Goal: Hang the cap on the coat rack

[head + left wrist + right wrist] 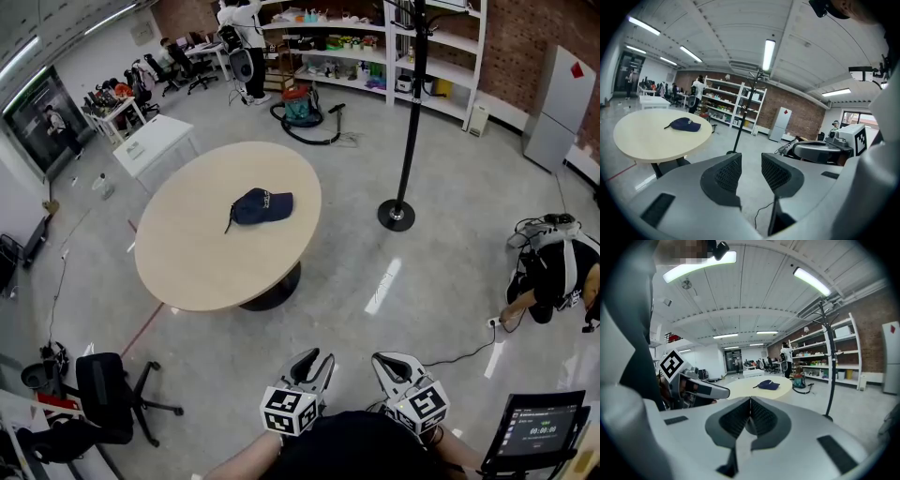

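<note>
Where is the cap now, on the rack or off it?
Off: the cap lies on the round table, apart from the coat rack.

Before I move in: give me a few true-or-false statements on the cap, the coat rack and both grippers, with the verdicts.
1. The cap lies on the round table. True.
2. The cap already hangs on the coat rack. False: the rack stands on the floor beside the table, and the cap is on the tabletop, not on the rack.
3. The left gripper has its jaws apart with nothing between them. True.
4. The right gripper is open. False: its jaws are together, with nothing held.
5. Both grippers are touching the cap. False: they are held close to the person, with bare floor between them and the table.
</note>
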A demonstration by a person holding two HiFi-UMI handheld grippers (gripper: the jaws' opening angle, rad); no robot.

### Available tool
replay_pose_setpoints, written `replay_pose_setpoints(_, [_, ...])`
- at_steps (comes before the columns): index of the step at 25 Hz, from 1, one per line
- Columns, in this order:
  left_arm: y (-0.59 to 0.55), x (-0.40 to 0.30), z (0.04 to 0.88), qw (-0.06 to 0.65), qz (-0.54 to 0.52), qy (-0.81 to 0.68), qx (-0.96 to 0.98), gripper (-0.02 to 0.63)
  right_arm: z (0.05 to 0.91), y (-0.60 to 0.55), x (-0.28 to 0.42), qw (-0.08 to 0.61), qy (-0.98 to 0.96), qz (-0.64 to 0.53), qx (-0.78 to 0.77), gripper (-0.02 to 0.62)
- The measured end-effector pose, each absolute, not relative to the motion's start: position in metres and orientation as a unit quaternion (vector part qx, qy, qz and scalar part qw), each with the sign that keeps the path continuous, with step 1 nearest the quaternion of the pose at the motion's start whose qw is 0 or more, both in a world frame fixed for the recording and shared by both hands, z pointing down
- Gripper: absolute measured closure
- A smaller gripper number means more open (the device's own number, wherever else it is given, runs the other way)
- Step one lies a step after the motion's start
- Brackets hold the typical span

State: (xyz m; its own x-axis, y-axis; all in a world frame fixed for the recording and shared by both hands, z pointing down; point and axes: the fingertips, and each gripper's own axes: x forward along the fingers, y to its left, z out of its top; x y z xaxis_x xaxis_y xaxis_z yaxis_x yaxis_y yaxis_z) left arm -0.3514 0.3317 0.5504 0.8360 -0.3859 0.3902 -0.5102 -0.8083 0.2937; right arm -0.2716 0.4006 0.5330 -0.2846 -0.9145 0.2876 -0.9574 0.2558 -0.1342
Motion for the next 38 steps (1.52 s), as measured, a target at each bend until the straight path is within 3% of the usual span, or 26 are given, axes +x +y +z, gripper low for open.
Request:
replay_pose_setpoints(16, [0.360, -0.366, 0.560, 0.198, 0.152, -0.269, 0.930, 0.466, 0.541, 0.421, -0.269, 0.055, -0.803, 0.134, 0.578, 0.595])
replay_pose_setpoints(28, [0.375, -0.336, 0.548, 0.188, 0.149, -0.334, 0.911, 0.466, 0.545, 0.435, -0.213, 0.074, -0.828, 0.154, 0.534, 0.595])
replay_pose_setpoints(38, [0.298, -0.352, 0.559, 0.192, 0.133, -0.338, 0.912, 0.466, 0.547, 0.360, -0.218, 0.061, -0.818, 0.176, 0.544, 0.595])
